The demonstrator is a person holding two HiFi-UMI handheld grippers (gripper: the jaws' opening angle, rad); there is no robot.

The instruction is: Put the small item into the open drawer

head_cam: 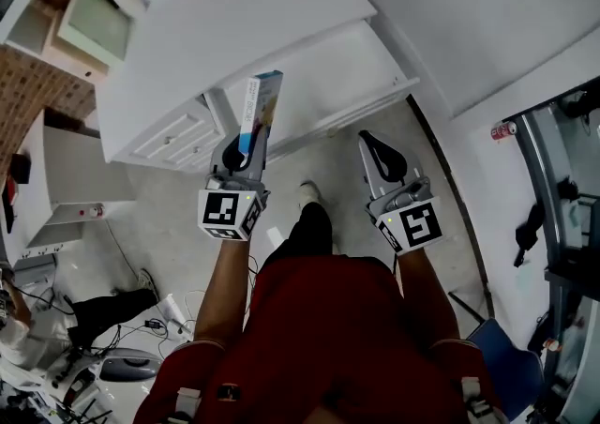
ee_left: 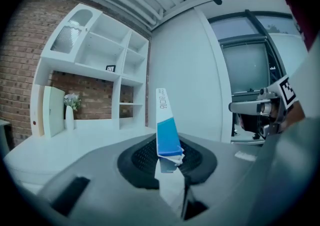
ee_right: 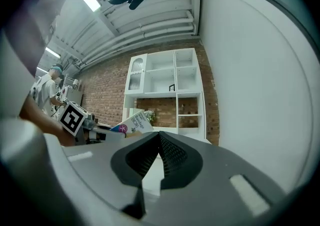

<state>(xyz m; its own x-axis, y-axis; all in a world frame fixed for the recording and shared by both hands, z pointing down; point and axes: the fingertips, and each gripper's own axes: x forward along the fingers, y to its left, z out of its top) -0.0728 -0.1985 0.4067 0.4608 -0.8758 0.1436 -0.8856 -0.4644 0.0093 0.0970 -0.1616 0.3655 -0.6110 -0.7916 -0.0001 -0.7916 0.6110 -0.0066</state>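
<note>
Pinching small box (ee_left: 165,125) w/ left gripper (ee_left: 170,164); right gripper (ee_right: 159,146) jaws together.
</note>
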